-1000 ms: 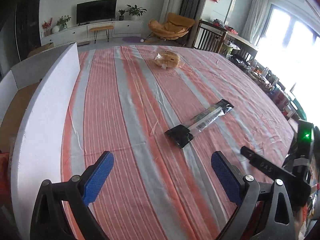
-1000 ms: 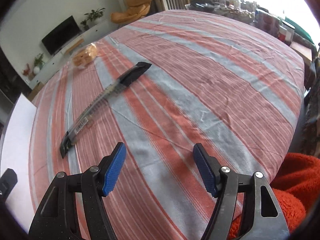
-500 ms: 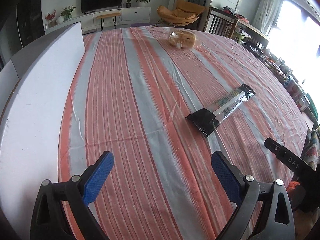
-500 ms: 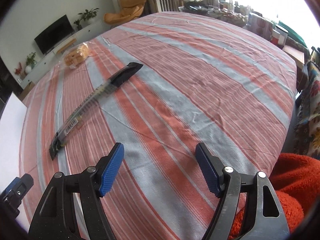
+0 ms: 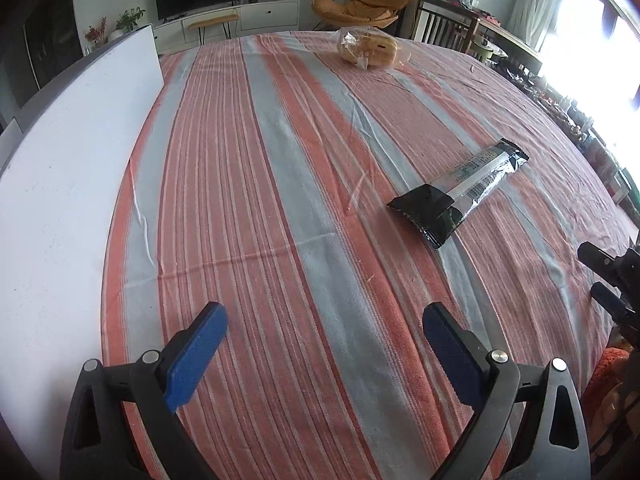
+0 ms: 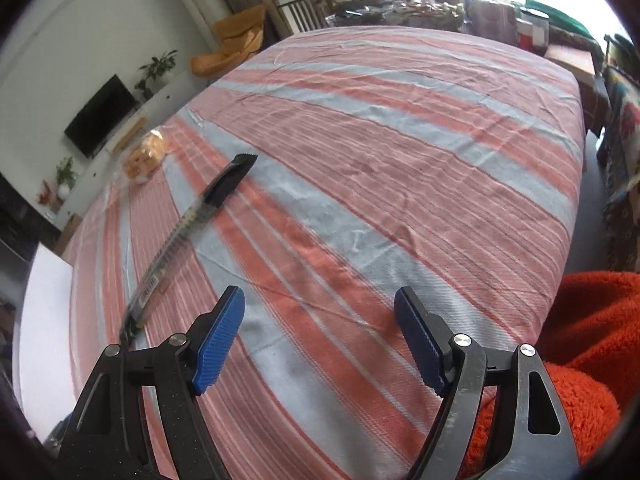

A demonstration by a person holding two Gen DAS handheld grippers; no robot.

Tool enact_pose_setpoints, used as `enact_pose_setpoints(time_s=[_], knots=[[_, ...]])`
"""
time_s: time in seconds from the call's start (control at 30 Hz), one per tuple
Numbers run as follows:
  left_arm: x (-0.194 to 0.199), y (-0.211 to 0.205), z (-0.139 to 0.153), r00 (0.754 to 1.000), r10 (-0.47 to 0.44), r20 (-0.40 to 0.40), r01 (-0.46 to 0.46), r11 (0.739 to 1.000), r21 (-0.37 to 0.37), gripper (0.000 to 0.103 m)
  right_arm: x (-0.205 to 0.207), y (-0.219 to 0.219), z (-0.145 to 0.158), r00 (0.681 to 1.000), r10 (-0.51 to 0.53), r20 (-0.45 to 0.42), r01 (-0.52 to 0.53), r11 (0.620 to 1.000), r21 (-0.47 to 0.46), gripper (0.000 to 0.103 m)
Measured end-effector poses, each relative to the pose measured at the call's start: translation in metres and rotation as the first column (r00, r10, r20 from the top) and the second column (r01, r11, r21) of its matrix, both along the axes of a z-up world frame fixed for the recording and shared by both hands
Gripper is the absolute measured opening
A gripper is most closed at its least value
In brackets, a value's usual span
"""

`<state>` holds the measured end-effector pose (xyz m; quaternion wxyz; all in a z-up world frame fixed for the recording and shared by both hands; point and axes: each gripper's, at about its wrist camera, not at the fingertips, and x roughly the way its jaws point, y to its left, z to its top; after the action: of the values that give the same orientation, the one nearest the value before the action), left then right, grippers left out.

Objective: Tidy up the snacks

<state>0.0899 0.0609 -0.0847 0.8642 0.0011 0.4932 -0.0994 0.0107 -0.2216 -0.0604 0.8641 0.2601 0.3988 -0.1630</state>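
A: Left wrist view: a worktop (image 5: 280,200) draped in an orange-and-grey striped cloth fills the frame, with a white box wall (image 5: 60,200) running along it to the left of the left tool (image 5: 324,344).

B: And that tool?

A: Left tool stands wide apart, blue pads (image 5: 196,356) bare, nothing between them, poised over plain cloth.

B: Where are the snacks?

A: A long black snack packet (image 5: 460,188) lies flat ahead and to the right of the left tool, well apart from it. A clear bag of bread (image 5: 370,52) sits far ahead, near the worktop's far edge.

B: The right wrist view?

A: Right tool (image 6: 320,340) has its jaws opening, nothing between them, only cloth beneath. From here the long black snack packet (image 6: 188,232) stretches ahead and to the left, its near end just beside the left finger; the clear bag of bread (image 6: 146,156) lies beyond it. An orange fleece sleeve (image 6: 580,340) shows to the tool's right.
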Motion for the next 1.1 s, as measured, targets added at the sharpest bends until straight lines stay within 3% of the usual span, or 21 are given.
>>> enact_pose_setpoints(time_s=[0.1,0.2,0.3,0.37,0.47,0.53,0.63,0.7,0.8,0.83,0.93,0.97,1.03,1.1], knots=[[-0.006,0.002,-0.001,1.0,-0.001,0.015,0.0,1.0,0.031,0.098,0.014,0.015,0.002,0.995,0.102,-0.004,-0.102,0.995,-0.012,0.081],[-0.021,0.002,-0.004,0.999,-0.015,0.043,0.012,0.997,0.072,0.1,0.039,0.047,0.012,0.956,0.293,0.007,-0.291,0.953,-0.083,0.082],[-0.033,0.004,-0.005,0.998,-0.025,0.065,0.02,0.997,0.072,0.102,0.072,0.088,0.022,0.878,0.478,-0.025,-0.472,0.858,-0.204,0.081],[-0.035,0.006,-0.004,0.997,-0.026,0.066,0.021,0.998,0.067,0.102,0.096,0.11,0.022,0.823,0.564,-0.068,-0.564,0.797,-0.214,0.08],[-0.034,0.007,-0.004,0.997,-0.022,0.068,0.018,0.998,0.065,0.103,0.122,0.139,0.017,0.759,0.635,-0.141,-0.648,0.719,-0.251,0.08],[-0.034,0.006,-0.004,0.997,-0.021,0.072,0.016,0.997,0.069,0.103,0.133,0.158,0.004,0.714,0.656,-0.247,-0.7,0.649,-0.299,0.08],[-0.034,0.007,-0.004,0.997,-0.023,0.072,0.018,0.998,0.068,0.103,0.122,0.159,0.001,0.688,0.668,-0.284,-0.72,0.577,-0.387,0.08],[-0.035,0.007,-0.004,0.997,-0.027,0.074,0.022,0.998,0.067,0.103,0.115,0.139,0.002,0.712,0.623,-0.323,-0.698,0.577,-0.424,0.08],[-0.034,0.006,-0.004,0.997,-0.019,0.077,0.013,0.998,0.069,0.103,0.105,0.092,0.006,0.818,0.428,-0.383,-0.574,0.582,-0.576,0.08],[-0.034,0.005,-0.004,0.997,-0.013,0.077,0.008,0.998,0.069,0.103,0.1,0.076,0.01,0.842,0.402,-0.361,-0.54,0.613,-0.577,0.08],[-0.03,0.003,-0.004,0.998,-0.001,0.07,-0.004,0.998,0.07,0.103,0.074,0.029,0.032,0.905,0.391,-0.166,-0.422,0.779,-0.465,0.08],[-0.027,0.002,-0.004,0.998,-0.002,0.066,-0.003,0.998,0.07,0.103,0.067,0.018,0.034,0.922,0.369,-0.113,-0.38,0.818,-0.431,0.08],[-0.02,-0.001,-0.003,0.999,-0.009,0.05,0.006,0.998,0.067,0.103,0.06,0.002,0.039,0.95,0.308,-0.056,-0.305,0.871,-0.386,0.08],[-0.009,-0.003,0.0,0.999,-0.007,0.041,0.005,0.999,0.053,0.103,0.057,-0.006,0.041,0.96,0.28,-0.013,-0.267,0.9,-0.344,0.08]])
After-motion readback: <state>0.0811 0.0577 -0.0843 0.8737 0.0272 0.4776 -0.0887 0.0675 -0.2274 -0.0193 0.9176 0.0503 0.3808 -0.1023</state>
